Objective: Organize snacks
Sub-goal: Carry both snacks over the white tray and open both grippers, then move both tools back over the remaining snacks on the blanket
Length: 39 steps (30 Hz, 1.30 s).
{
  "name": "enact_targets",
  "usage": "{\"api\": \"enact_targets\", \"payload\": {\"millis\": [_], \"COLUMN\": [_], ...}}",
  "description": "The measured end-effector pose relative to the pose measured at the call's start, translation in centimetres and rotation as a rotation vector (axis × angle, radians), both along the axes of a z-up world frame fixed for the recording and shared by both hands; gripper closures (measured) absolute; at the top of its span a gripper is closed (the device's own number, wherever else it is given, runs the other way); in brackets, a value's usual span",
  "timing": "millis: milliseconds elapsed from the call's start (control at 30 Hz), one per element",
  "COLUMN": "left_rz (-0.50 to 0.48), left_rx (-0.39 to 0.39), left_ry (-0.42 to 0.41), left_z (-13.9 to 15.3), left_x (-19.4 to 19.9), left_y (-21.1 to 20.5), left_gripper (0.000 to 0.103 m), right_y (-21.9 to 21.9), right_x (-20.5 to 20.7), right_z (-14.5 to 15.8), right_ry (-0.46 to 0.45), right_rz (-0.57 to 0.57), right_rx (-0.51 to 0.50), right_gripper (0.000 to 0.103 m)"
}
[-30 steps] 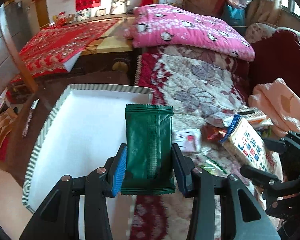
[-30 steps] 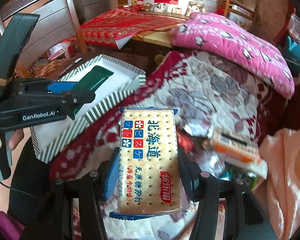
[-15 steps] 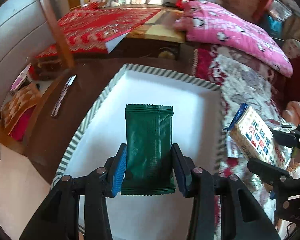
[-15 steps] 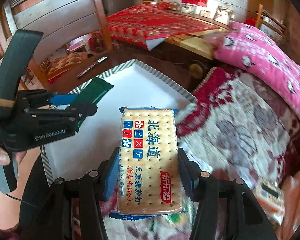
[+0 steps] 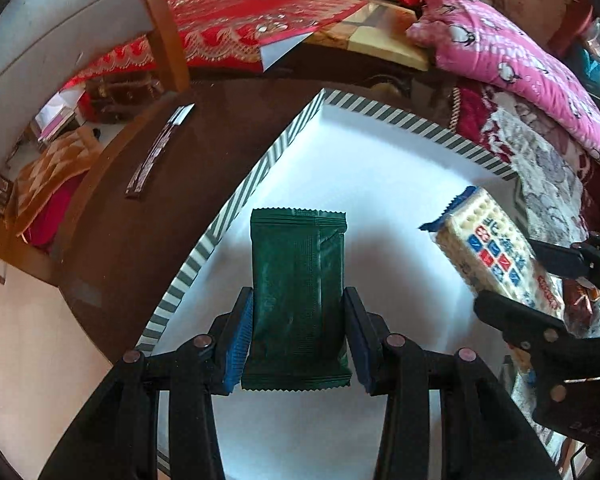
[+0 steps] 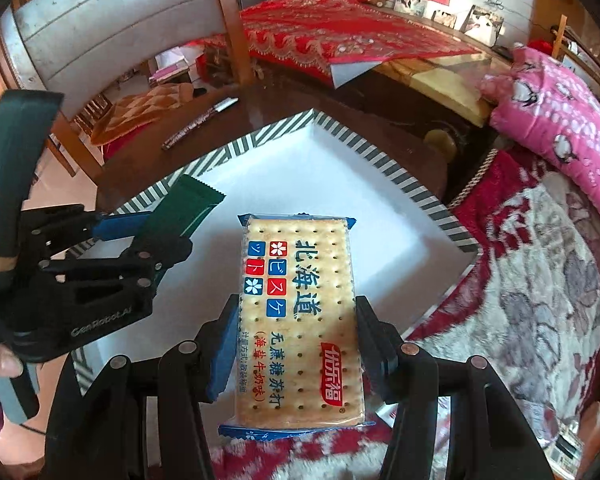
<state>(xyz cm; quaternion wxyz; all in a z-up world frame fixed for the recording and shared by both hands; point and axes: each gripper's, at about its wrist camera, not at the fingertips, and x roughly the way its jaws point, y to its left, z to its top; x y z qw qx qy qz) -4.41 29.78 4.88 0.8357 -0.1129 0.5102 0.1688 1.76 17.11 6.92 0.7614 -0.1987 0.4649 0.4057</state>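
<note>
My left gripper is shut on a dark green snack packet and holds it above the white box with a green-striped rim. My right gripper is shut on a cracker packet with blue ends, held over the near right part of the same box. The cracker packet also shows at the right of the left wrist view, and the green packet at the left of the right wrist view. The box floor is bare.
The box sits on a dark brown round table with a long dark wrapped bar on it. A patterned blanket and pink pillow lie right. More snacks lie on the blanket. A wooden chair stands behind.
Both grippers have moved left from the blanket to over the white box, each still holding its packet. The box now fills the middle of both views.
</note>
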Motion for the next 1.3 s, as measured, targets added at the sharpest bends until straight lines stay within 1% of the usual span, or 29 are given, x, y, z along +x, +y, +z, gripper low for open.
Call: {"api": "enact_targets", "payload": {"millis": [200, 400, 500, 567, 700, 767, 900, 1000, 1167, 1300], "left_rz": [0.021, 0.04, 0.048, 0.053, 0.071, 0.08, 0.095, 0.097, 0.07, 0.029], "left_rx": [-0.004, -0.009, -0.014, -0.012, -0.027, -0.029, -0.054, -0.052, -0.059, -0.066], "left_ry": [0.024, 0.052, 0.06, 0.061, 0.055, 0.056, 0.033, 0.014, -0.022, -0.053], "left_z": [-1.1, -2.1, -2.5, -2.6, -2.6, -2.5, -1.9, -1.1, 0.5, 1.6], "left_x": [0.0, -0.1, -0.2, -0.3, -0.5, -0.7, -1.2, -1.5, -1.6, -1.5], "left_y": [0.7, 1.1, 1.2, 1.1, 1.4, 1.4, 1.4, 1.0, -0.5, -2.2], "left_gripper": [0.061, 0.06, 0.06, 0.059, 0.053, 0.042, 0.033, 0.028, 0.024, 0.022], "right_y": [2.0, 2.9, 3.0, 3.0, 2.7, 2.4, 1.5, 0.5, -1.4, -3.8], "right_x": [0.5, 0.6, 0.3, 0.2, -0.3, -0.7, -1.5, -2.1, -2.9, -3.4], "right_z": [-1.8, -3.0, -3.0, -3.0, -2.6, -2.1, -0.9, 0.1, 1.4, 2.3], "right_ry": [0.024, 0.049, 0.042, 0.058, 0.078, 0.08, 0.074, 0.059, 0.017, -0.013], "right_rz": [0.014, 0.015, 0.018, 0.022, 0.022, 0.026, 0.021, 0.013, 0.003, -0.034], "right_rx": [-0.018, -0.033, -0.035, -0.025, -0.003, 0.014, 0.041, 0.056, 0.059, 0.068], "right_gripper": [0.045, 0.045, 0.044, 0.043, 0.041, 0.041, 0.041, 0.041, 0.041, 0.041]}}
